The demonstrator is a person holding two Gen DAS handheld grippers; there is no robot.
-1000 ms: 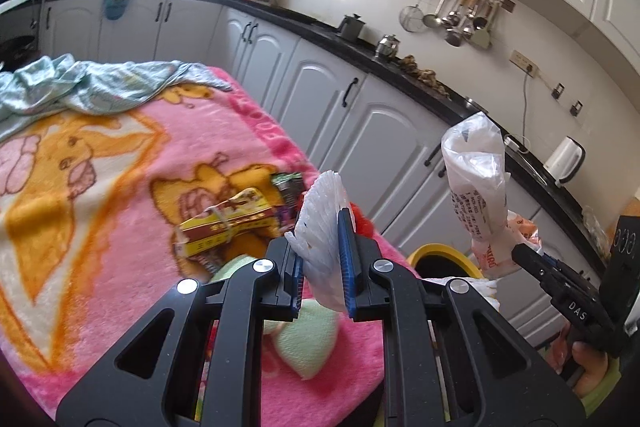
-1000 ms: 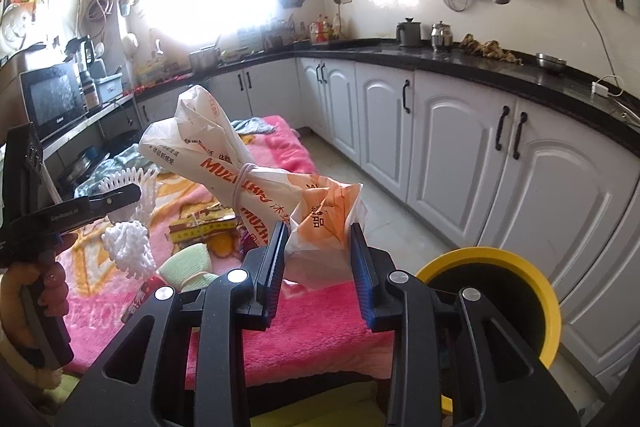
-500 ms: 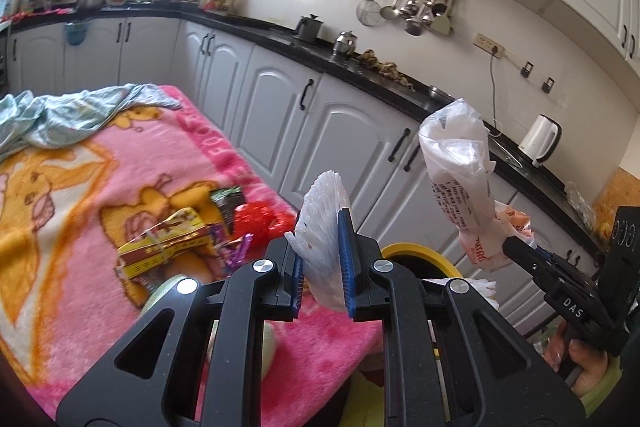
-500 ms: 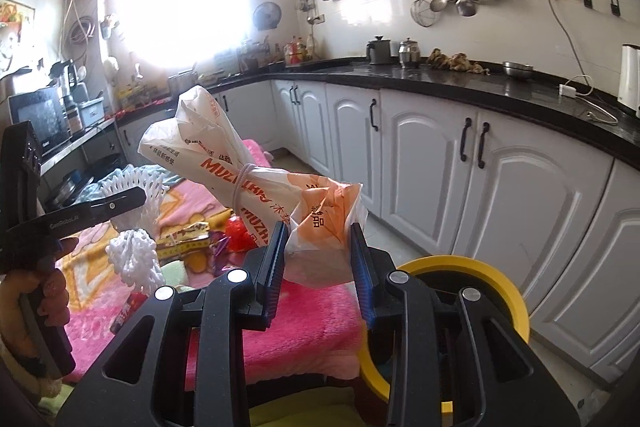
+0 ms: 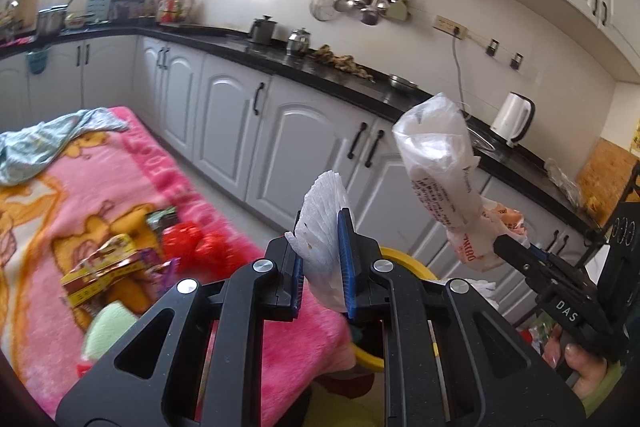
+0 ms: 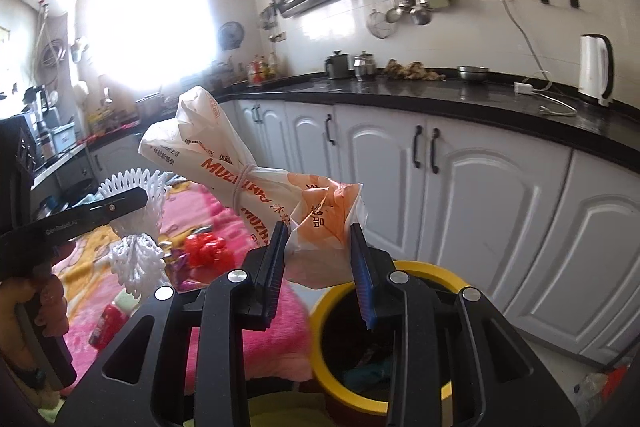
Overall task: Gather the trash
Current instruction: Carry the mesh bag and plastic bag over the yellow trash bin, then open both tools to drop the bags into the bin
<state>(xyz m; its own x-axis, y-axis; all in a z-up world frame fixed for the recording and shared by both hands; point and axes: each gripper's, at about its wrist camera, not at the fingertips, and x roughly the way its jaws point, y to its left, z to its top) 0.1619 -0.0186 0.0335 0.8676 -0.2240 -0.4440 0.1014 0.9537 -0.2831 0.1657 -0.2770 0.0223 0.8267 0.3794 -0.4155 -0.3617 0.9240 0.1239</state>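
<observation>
My left gripper (image 5: 320, 263) is shut on a white foam fruit net (image 5: 326, 227), held in the air past the table's end; the net also shows in the right wrist view (image 6: 138, 227). My right gripper (image 6: 320, 263) is shut on a white and orange plastic bag (image 6: 256, 187) tied with a rubber band, held just above the yellow-rimmed trash bin (image 6: 448, 283). The bag (image 5: 444, 171) and the bin's rim (image 5: 404, 259) also show in the left wrist view.
A pink blanket (image 5: 100, 183) covers the table with a yellow wrapper (image 5: 100, 267), red crumpled trash (image 5: 200, 247), a pale green piece (image 5: 108, 327) and a grey cloth (image 5: 48, 139). White cabinets (image 6: 480, 195) and a black counter with a kettle (image 6: 596, 67) stand behind.
Both grippers have swung right, away from the table toward the bin, each still holding its item. The bin is now closer under the right gripper.
</observation>
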